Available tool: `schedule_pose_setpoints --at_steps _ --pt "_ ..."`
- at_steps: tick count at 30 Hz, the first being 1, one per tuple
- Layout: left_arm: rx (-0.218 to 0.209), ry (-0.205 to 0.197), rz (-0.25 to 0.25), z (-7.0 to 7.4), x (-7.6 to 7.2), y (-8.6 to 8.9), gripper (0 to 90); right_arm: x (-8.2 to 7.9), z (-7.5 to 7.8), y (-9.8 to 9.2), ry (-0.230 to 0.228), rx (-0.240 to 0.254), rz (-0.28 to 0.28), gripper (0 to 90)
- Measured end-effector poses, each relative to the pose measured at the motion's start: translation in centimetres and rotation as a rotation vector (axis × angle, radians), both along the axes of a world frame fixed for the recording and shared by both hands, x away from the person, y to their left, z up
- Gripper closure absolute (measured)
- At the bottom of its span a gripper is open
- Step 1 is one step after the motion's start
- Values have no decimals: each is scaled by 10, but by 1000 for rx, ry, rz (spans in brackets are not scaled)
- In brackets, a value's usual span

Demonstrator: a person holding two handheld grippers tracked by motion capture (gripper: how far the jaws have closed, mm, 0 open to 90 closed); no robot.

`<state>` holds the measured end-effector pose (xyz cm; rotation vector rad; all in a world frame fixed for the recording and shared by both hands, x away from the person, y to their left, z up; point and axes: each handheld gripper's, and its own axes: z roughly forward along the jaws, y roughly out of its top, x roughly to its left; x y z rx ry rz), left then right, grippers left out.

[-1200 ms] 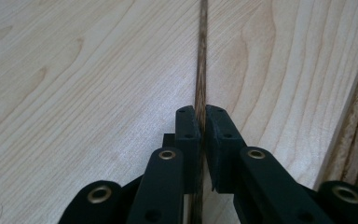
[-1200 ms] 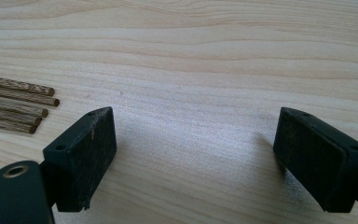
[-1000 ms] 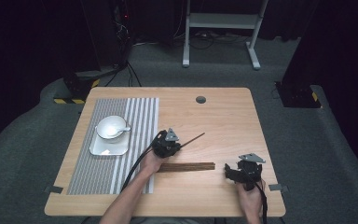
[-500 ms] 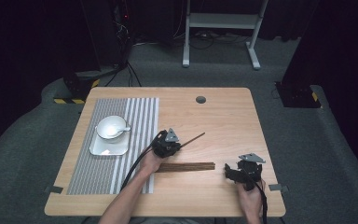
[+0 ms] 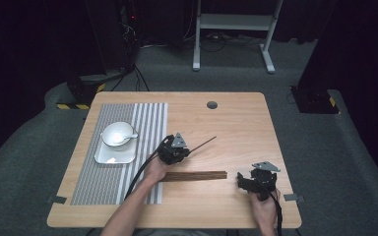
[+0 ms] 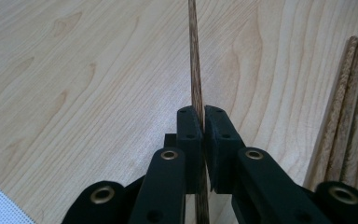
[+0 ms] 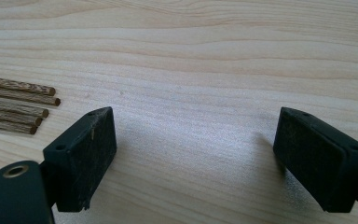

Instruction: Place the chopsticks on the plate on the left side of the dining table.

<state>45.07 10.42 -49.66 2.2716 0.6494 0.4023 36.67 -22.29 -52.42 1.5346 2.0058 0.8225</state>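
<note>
Left gripper (image 5: 186, 151) pinching one chopstick (image 5: 203, 144) just above the chopstick bundle (image 5: 195, 175), stick angled up off the table (image 5: 236, 123); right gripper (image 5: 239, 181) spread wide, nothing between, just right of bundle's end; bowl (image 5: 117, 134) on tray (image 5: 107, 157) left of bundle.

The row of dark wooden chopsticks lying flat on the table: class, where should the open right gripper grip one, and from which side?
Grip the outermost stick of the row of dark wooden chopsticks near its right end, coming from above with the right gripper, jaws straddling its width. The sticks lie flat, side by side and touching, so inner ones offer no gap.
</note>
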Motion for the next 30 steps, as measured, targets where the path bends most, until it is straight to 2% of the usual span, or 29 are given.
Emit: schedule_pose_setpoints --at_steps 12,20,30 --pt "-22 5 -3 10 -4 9 848 0 0 0 0 1 1 129" --pt "-12 -6 -9 16 -8 14 849 0 0 0 0 1 1 129" --pt "-20 -19 -2 23 -15 23 848 0 0 0 0 1 1 129"
